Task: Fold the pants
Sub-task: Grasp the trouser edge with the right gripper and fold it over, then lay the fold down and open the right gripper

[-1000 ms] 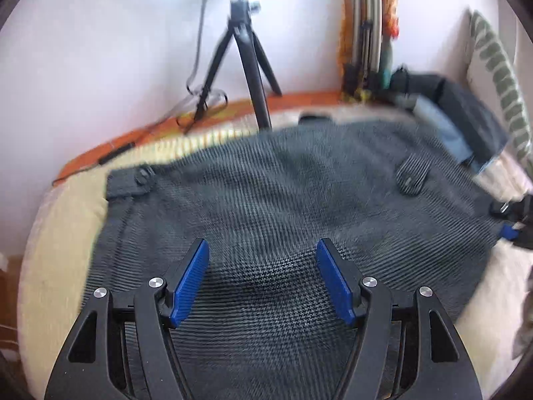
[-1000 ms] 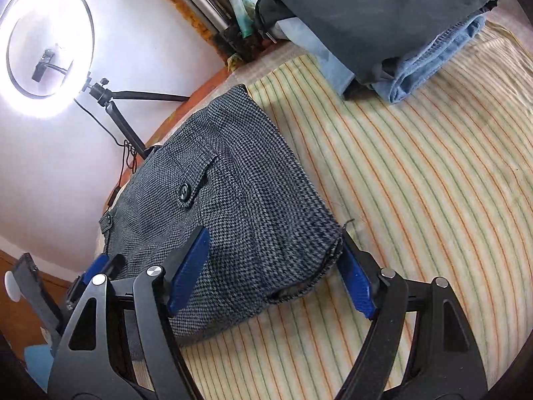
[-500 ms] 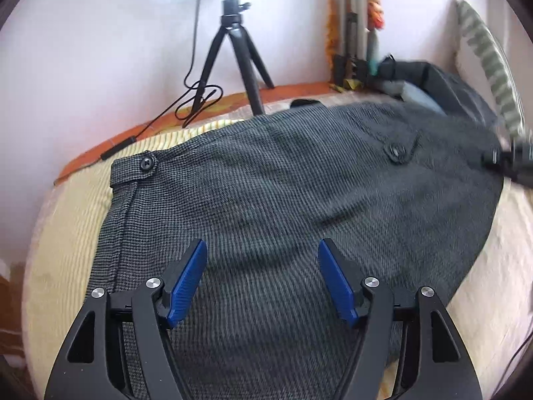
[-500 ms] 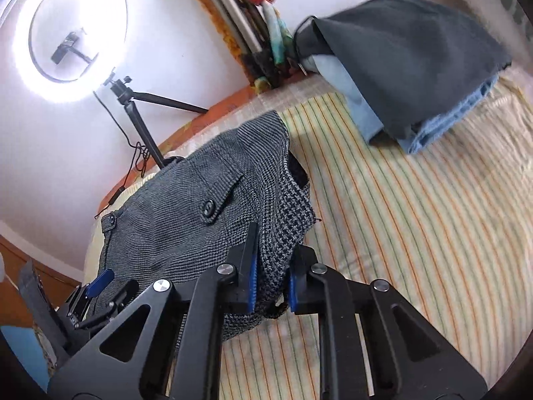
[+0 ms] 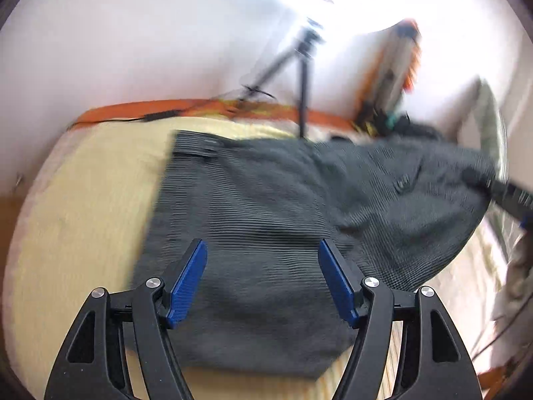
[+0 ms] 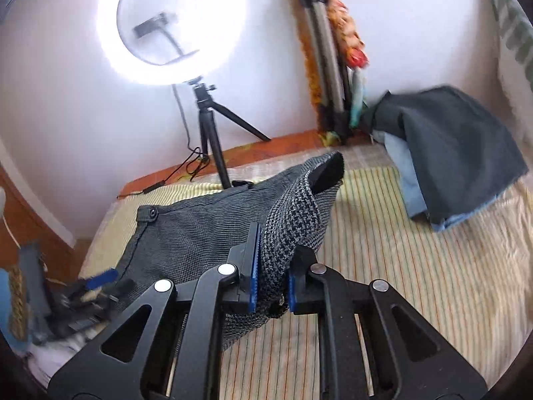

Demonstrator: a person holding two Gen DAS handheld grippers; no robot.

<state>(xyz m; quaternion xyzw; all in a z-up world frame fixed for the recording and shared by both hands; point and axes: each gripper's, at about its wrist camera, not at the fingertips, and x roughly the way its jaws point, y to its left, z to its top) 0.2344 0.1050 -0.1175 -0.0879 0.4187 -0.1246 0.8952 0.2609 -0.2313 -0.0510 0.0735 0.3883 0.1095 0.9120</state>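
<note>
The grey houndstooth pants (image 5: 260, 220) lie on the yellow striped bed (image 5: 86, 206). My left gripper (image 5: 263, 280) is open and hovers just above the cloth near its front edge, empty. My right gripper (image 6: 271, 275) is shut on the pants' right edge (image 6: 293, 226) and holds it lifted off the bed, so that the cloth peaks upward. The right gripper also shows blurred at the right edge of the left wrist view (image 5: 509, 196). The left gripper shows at the lower left of the right wrist view (image 6: 96, 281).
A stack of folded dark and light-blue clothes (image 6: 456, 153) lies at the back right of the bed. A ring light on a tripod (image 6: 210, 126) stands behind the bed by the white wall. A patterned pillow (image 6: 516, 43) is at the far right.
My right gripper closed on the pants' right edge and lifted it up off the bed. My left gripper stayed open and shifted over the cloth's front part.
</note>
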